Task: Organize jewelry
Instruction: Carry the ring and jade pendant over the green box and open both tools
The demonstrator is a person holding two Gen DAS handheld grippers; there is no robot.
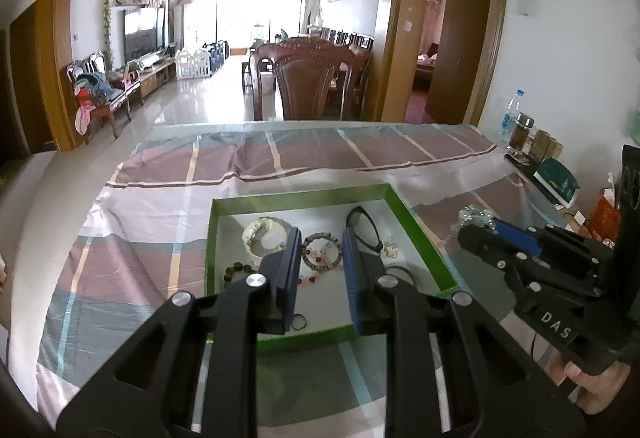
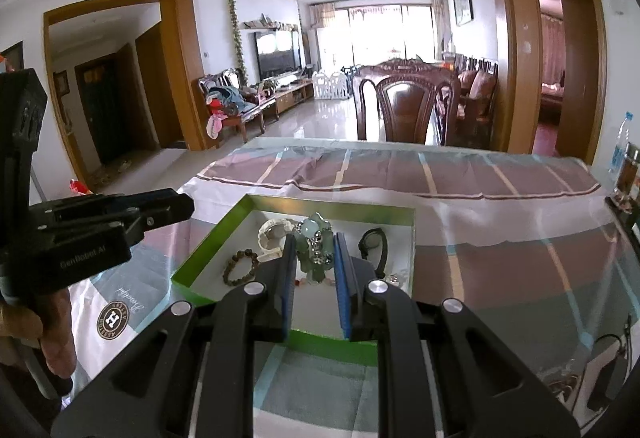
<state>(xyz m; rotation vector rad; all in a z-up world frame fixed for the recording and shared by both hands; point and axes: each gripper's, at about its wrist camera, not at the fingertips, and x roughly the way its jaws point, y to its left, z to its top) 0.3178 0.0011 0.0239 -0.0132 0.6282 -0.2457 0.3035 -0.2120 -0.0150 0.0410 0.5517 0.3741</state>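
Observation:
A green-walled box [image 1: 416, 222] with a white floor sits on the table; it also shows in the right wrist view [image 2: 208, 250]. Inside lie a white watch [image 1: 264, 238], a beaded bracelet [image 1: 320, 252], a black band [image 1: 362, 228] and dark brown beads [image 1: 236, 272]. My left gripper [image 1: 320, 270] is open and empty above the box. My right gripper [image 2: 314, 258] is shut on a pale green jade bracelet [image 2: 314, 246] and holds it over the box's near edge. In the left wrist view the right gripper [image 1: 480, 234] is right of the box, the bracelet [image 1: 474, 216] at its tip.
A striped pink and grey cloth [image 1: 160, 222] covers the table. A water bottle [image 1: 512, 114], a jar [image 1: 522, 130] and other items stand at the right edge. A wooden chair [image 1: 312, 86] stands behind the table's far edge. A black hair tie [image 1: 299, 322] lies in the box.

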